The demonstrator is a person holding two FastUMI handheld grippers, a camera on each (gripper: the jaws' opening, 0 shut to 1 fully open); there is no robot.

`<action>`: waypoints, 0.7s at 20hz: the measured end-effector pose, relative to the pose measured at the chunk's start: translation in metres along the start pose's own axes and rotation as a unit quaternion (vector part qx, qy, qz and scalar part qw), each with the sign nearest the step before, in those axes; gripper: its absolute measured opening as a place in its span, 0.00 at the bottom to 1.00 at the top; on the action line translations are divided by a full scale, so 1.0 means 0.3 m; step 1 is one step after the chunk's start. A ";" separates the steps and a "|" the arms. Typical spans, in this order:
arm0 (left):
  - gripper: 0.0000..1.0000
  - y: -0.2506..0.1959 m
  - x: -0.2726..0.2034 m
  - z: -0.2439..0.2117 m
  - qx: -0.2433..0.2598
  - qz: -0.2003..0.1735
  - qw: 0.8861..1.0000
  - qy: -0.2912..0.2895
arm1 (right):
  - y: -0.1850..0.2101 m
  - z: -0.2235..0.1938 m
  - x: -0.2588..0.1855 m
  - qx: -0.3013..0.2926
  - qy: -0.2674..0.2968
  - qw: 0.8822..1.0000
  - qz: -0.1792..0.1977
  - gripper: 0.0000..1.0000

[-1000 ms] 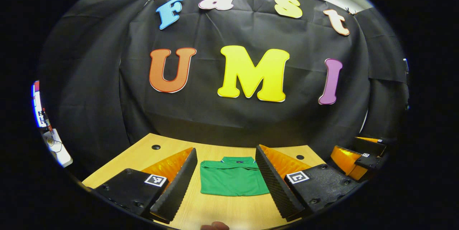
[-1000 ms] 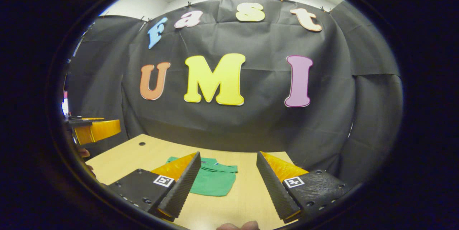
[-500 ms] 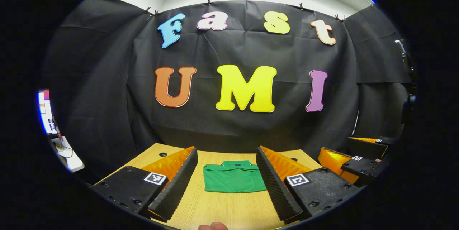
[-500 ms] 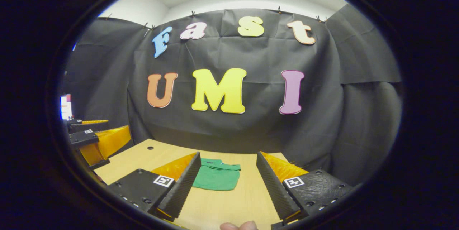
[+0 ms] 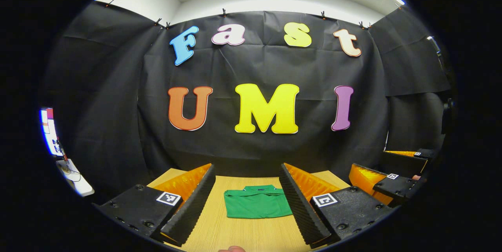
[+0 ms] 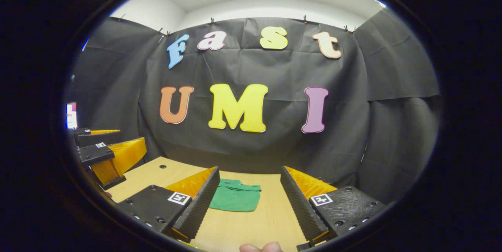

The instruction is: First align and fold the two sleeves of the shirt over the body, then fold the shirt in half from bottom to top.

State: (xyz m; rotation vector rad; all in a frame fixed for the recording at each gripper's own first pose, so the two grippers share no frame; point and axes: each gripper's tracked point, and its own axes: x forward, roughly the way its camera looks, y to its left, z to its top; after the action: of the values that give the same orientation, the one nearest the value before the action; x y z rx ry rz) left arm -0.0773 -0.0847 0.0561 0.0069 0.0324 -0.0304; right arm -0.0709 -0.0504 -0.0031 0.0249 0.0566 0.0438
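Note:
A green shirt (image 5: 257, 203) lies folded into a compact rectangle on the wooden table (image 5: 243, 234), collar at the far side. My left gripper (image 5: 244, 236) is open, held back and above the table, with the shirt seen between its fingers. In the right gripper view the same shirt (image 6: 235, 200) lies left of centre, partly behind one finger. My right gripper (image 6: 246, 234) is open too, with nothing between its fingers. The right gripper (image 5: 386, 181) also appears at the right edge of the left gripper view, and the left gripper (image 6: 108, 156) at the left edge of the right gripper view.
The table (image 6: 270, 212) ends at the black cloth wall behind it. Small round holes (image 6: 162, 167) sit near its far corners. A fingertip (image 6: 261, 247) shows at the bottom edge. A white surface with cables (image 5: 74, 173) is off to the far left.
Both grippers have drawn back and risen away from the shirt, which now looks smaller and lower in both views. The shirt has not moved. Both stay open.

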 end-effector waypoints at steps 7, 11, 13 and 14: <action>1.00 -0.018 0.006 0.016 0.002 -0.001 1.000 -0.005 | -0.041 0.029 -0.002 0.005 -0.011 1.000 -0.012 0.95; 1.00 -0.024 0.013 0.007 -0.003 0.002 1.000 0.001 | -0.074 0.037 0.013 0.004 -0.015 1.000 -0.025 0.94; 1.00 -0.027 0.017 0.010 -0.004 0.001 1.000 0.000 | -0.073 0.045 0.012 0.009 -0.016 1.000 -0.020 0.97; 1.00 -0.032 0.018 0.007 -0.003 0.001 1.000 0.000 | -0.075 0.050 0.014 0.010 -0.017 1.000 -0.019 0.95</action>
State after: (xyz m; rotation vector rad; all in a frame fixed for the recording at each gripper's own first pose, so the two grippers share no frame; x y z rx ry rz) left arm -0.0720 -0.0944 0.0578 0.0015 0.0323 -0.0278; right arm -0.0650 -0.0731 0.0110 0.0448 0.0234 0.0044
